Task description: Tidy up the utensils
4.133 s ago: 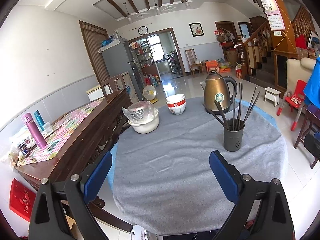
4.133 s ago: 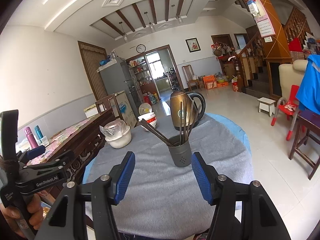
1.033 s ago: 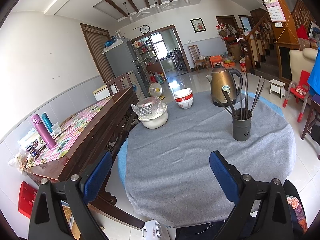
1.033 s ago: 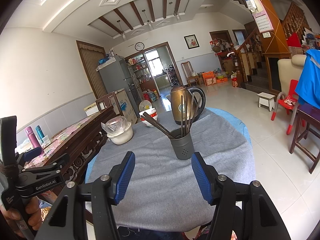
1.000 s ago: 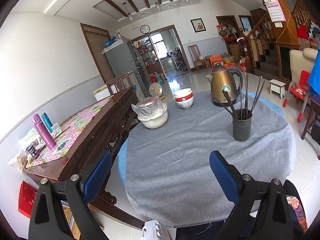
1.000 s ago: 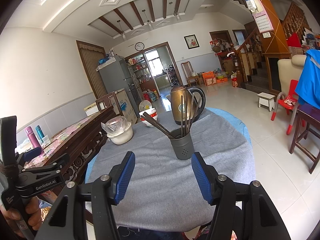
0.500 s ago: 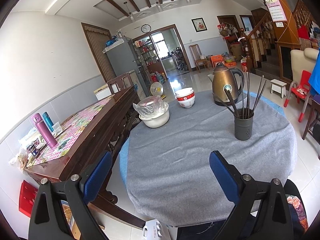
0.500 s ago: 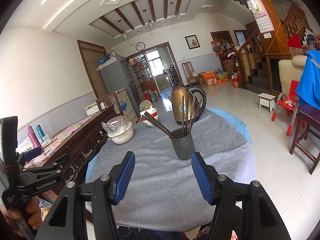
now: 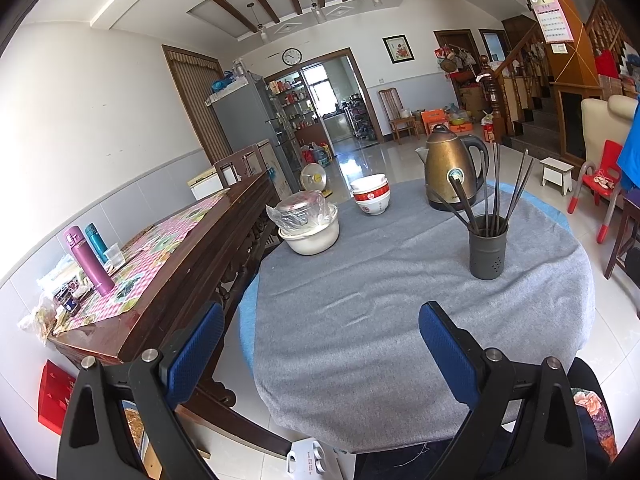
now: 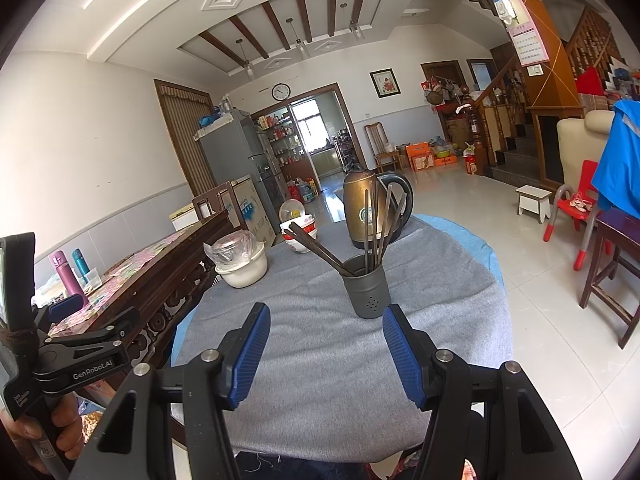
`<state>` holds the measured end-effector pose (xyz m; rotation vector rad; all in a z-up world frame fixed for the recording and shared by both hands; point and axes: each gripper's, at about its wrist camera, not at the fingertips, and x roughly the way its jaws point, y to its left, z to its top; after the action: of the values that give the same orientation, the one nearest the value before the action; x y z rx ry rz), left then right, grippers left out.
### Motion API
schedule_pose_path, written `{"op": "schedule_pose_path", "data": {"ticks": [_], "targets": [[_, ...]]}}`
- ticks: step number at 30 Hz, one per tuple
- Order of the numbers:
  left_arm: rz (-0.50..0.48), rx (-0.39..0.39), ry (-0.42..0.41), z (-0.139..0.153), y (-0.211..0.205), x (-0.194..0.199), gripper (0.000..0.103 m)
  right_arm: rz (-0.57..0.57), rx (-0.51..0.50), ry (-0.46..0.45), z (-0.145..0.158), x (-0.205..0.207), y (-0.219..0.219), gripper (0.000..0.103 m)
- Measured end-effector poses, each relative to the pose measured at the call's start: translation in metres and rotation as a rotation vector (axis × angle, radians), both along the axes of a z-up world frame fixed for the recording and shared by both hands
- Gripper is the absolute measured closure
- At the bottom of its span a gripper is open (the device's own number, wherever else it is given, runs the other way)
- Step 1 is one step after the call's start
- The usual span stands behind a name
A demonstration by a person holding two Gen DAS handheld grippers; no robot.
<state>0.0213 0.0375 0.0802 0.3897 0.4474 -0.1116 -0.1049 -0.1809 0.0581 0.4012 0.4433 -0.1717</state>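
My right gripper (image 10: 326, 350), jaws apart w/ nothing btwn, sits nearer the holder (image 10: 367, 294) dead ahead mid-table, chopsticks (image 10: 374, 224) standing roughly upright, maybe some leaning left; left gripper (image 9: 320, 354), also apart, has it off right.

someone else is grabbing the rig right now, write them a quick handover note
Left gripper: jaws open, empty, at the near table edge.
Right gripper: jaws open, empty, aimed at the grey holder.
Chopsticks all stand in the holder on the grey cloth, in front of the kettle.
Done: no utensils lie loose on the cloth.
Left: nothing visible to collect; check before stopping.
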Motion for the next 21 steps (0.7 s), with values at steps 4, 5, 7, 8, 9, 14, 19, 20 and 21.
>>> {"op": "schedule_pose_path", "data": {"ticks": [4,5,7,8,9,14,19,20,21], "targets": [[0.0,0.0,0.003,-0.0002,-0.0001,-0.0001,0.005,0.0,-0.001,-0.001,0.0,-0.0001,0.0003,0.04],[-0.001,0.0,0.004,0.0,-0.0006,0.0003,0.005,0.0,-0.002,-0.002,0.0,-0.0001,0.0003,0.04],[-0.001,-0.001,0.003,0.0,-0.0003,0.0002,0.005,0.002,-0.005,-0.006,0.0003,0.0008,0.0012,0.04],[0.0,-0.001,0.002,0.0006,-0.0004,0.0001,0.005,0.004,-0.007,-0.006,0.0001,0.0007,0.0003,0.04],[-0.001,-0.001,0.002,0.0009,-0.0003,0.0001,0.005,0.004,-0.007,-0.005,-0.0001,0.0012,0.0005,0.04],[-0.001,-0.001,0.002,0.001,-0.0004,-0.0001,0.005,0.005,-0.002,-0.004,-0.0018,-0.0001,-0.0018,0.04],[0.001,0.001,0.001,0.0016,-0.0009,-0.0005,0.005,0.005,-0.002,-0.005,-0.002,0.0,-0.0017,0.04],[0.002,0.002,0.0,0.0016,-0.0009,-0.0008,0.005,0.004,-0.002,-0.004,-0.002,0.0002,-0.0016,0.04],[0.001,0.001,0.002,0.0017,-0.0008,-0.0005,0.005,0.004,-0.001,-0.004,-0.0021,0.0001,-0.0016,0.04]]}}
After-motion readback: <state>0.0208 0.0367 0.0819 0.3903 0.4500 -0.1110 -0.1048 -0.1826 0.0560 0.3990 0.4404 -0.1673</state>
